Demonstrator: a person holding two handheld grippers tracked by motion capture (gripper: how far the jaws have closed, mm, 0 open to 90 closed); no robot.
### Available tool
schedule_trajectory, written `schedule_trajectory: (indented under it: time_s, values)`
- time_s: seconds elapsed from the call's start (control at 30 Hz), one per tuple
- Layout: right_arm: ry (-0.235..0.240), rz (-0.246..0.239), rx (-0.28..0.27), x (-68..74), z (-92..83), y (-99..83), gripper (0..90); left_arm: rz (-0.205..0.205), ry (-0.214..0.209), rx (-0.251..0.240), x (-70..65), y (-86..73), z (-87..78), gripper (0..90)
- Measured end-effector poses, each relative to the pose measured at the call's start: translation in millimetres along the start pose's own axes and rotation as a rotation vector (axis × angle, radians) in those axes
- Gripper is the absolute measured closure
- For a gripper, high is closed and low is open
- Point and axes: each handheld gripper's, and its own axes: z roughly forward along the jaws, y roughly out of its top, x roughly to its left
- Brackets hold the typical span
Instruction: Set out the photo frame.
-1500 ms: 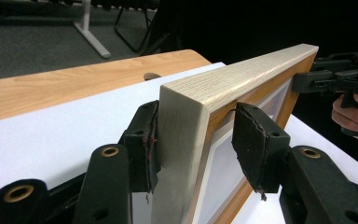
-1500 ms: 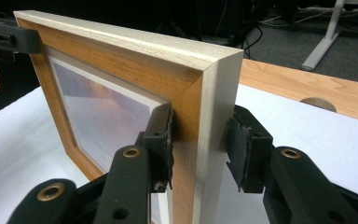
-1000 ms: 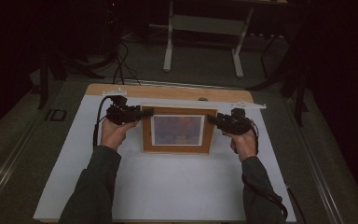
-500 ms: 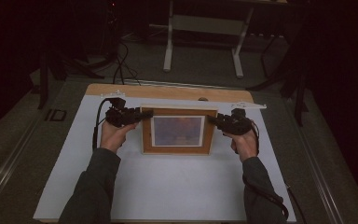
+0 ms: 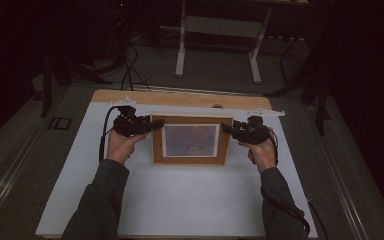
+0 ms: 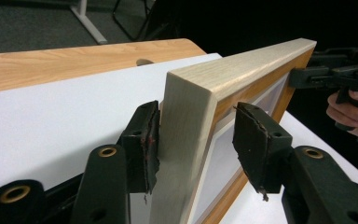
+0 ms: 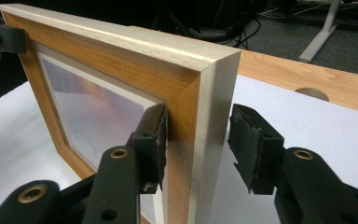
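The wooden picture frame [image 5: 190, 140] stood at centre of the high view over the white sheet [image 5: 180, 200], one side edge between each pair of jaws. In the left gripper [image 6: 196, 140] view one pad touched the frame's back and the other stood off its front: not clamped, jaws just opening. In the right gripper [image 7: 198, 144] view one pad touched the front, the other was clear of the back, jaws likewise just opening.

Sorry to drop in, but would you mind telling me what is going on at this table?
A person stands a wooden picture frame upright on the white sheet, with a tool at each side edge. The left tool and the right tool each straddle an upper corner. Both have just been opening: one pad touches the frame, the other stands clear, so neither clamps it.
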Motion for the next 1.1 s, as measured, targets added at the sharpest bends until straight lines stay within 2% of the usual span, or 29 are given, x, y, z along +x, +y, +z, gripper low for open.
schedule_trajectory:
  time_s: [0.33,0.77,1.1]
  values:
    - [-0.005,-0.007,0.007,-0.5,0.7,-2.8,49.7,0.01,0.015,-0.006,-0.5,-2.3,-5.2,48.2]
    - [0.011,-0.001,0.004,-3.0,-3.6,-3.1,47.0,0.024,0.018,-0.021,-1.4,-5.1,-16.5,47.9]
    - [0.014,0.007,-0.004,-6.2,-10.1,-6.5,46.7,0.007,0.029,-0.039,-1.6,-7.2,-26.1,48.0]
